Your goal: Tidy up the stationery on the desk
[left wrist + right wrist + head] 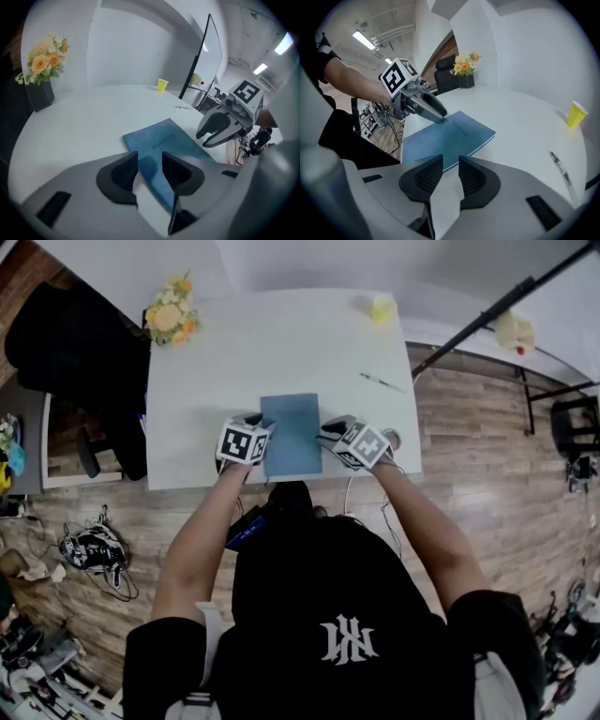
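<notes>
**Head view.** The blue notebook [291, 433] lay flat and closed on the white counter [281, 343], at the middle of the front edge nearest the operator. The left gripper [257, 425] stood at the notebook's left edge and the right gripper [329, 429] at its right edge, so the notebook sat between the two. A pen [380, 382] lay well apart from the notebook, toward the counter's right side. A yellow paper cup [382, 307] stood upright near the far right corner. A bouquet in a dark vase [170, 317] stood at the far left corner.

**Left gripper view.** I read the left gripper [150, 165] fingers as released, with a narrow gap between them. The notebook [161, 143] cover showed through that gap, but the fingers did not clamp it. The word "notebook" was legible on the cover.

**Right gripper view.** The right gripper [451, 171] fingers were also released and slightly parted, with bare counter [520, 122] in the gap. The notebook [452, 138] edge lay just beyond the fingertips. The tip of the left gripper [439, 117] rested at the notebook's opposite edge.
</notes>
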Available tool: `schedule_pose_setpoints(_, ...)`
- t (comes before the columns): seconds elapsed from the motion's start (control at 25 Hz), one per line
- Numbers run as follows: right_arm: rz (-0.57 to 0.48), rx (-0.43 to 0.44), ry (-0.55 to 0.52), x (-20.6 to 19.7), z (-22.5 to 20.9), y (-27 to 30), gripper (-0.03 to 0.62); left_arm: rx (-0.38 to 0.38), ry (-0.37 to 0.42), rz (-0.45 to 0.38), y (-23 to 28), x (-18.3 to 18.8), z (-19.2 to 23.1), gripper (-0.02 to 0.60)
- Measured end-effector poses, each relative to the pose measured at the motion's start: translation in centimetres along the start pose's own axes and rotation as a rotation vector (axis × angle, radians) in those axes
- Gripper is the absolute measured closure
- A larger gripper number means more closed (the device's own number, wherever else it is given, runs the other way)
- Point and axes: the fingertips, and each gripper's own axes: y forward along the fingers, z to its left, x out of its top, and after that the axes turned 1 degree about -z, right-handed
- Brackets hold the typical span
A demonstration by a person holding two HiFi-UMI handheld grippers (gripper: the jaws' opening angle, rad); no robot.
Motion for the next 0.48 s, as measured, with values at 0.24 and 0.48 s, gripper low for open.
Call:
schedule_pose_setpoints(0.24, -0.163, -0.072, -0.015, 3.9, -2.6, -4.1, 0.474, -0.078, 0.068, -0.078, -2.1, 3.6, -2.7, 0.450)
schedule_pose_setpoints(0.48, -0.342, -0.148, -0.017, 8.4, -3.8, -10.0, 0.476, -0.136, 0.164, -0.298, -6.6, 9.9, -6.5, 0.509)
